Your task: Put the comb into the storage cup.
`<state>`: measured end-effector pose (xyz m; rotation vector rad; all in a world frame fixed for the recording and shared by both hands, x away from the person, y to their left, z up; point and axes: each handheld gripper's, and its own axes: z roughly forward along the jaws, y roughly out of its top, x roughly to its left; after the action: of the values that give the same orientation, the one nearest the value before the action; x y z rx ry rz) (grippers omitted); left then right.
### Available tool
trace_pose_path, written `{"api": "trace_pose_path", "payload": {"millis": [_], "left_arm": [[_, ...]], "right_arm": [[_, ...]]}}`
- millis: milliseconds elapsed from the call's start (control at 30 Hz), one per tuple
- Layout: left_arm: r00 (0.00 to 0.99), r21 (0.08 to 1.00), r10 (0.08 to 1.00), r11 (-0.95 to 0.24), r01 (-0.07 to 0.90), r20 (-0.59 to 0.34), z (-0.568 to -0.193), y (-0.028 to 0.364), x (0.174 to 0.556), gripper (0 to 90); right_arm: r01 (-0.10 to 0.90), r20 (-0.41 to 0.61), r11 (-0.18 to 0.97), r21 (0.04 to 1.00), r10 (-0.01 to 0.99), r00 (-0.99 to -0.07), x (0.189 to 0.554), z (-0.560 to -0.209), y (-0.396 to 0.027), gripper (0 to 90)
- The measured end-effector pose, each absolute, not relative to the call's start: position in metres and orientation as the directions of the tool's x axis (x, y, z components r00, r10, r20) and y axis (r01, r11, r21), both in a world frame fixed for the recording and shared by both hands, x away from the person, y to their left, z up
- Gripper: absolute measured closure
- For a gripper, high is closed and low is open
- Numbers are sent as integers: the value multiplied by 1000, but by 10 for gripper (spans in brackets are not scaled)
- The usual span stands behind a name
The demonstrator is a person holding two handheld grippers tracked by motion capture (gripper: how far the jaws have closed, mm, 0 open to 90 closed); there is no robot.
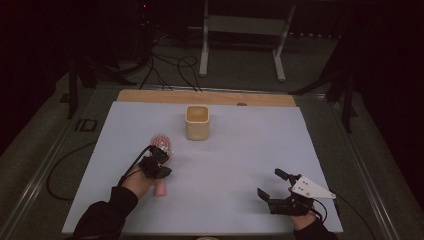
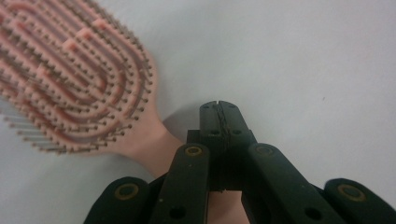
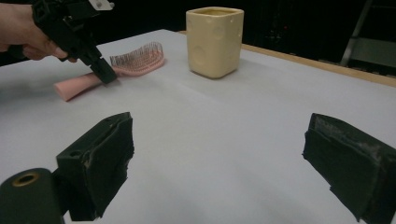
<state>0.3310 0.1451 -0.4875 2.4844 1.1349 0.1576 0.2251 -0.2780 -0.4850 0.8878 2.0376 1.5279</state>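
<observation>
Left tongs (image 2: 219, 108): I held them shut, empty, tips just beside the hairbrush handle.
Right tongs (image 3: 219, 158): I held them wide open, empty, low over the sheet.
Hairbrush (image 1: 162, 145): lay bristles-up, near the cream cup (image 1: 197, 122).

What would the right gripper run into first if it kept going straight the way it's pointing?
Probably nothing close: the right gripper, jaws open, faces bare white table. Farther on, the cream cup stands roughly in line, though depth is hard to judge.

Left gripper (image 2: 219, 108) closed, tilted down; right gripper (image 3: 219, 158) wide apart.
</observation>
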Motion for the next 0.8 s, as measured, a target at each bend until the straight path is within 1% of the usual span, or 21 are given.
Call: {"api": "trace_pose_path", "payload": {"millis": [433, 800], "left_arm": [[630, 388, 774, -564, 729, -60, -487, 177, 323, 900], [610, 378, 792, -552, 743, -42, -484, 194, 320, 900]], "right_arm": [[233, 31, 186, 955, 716, -698, 225, -485, -277, 82], [234, 33, 185, 954, 712, -701, 226, -486, -276, 83]]}}
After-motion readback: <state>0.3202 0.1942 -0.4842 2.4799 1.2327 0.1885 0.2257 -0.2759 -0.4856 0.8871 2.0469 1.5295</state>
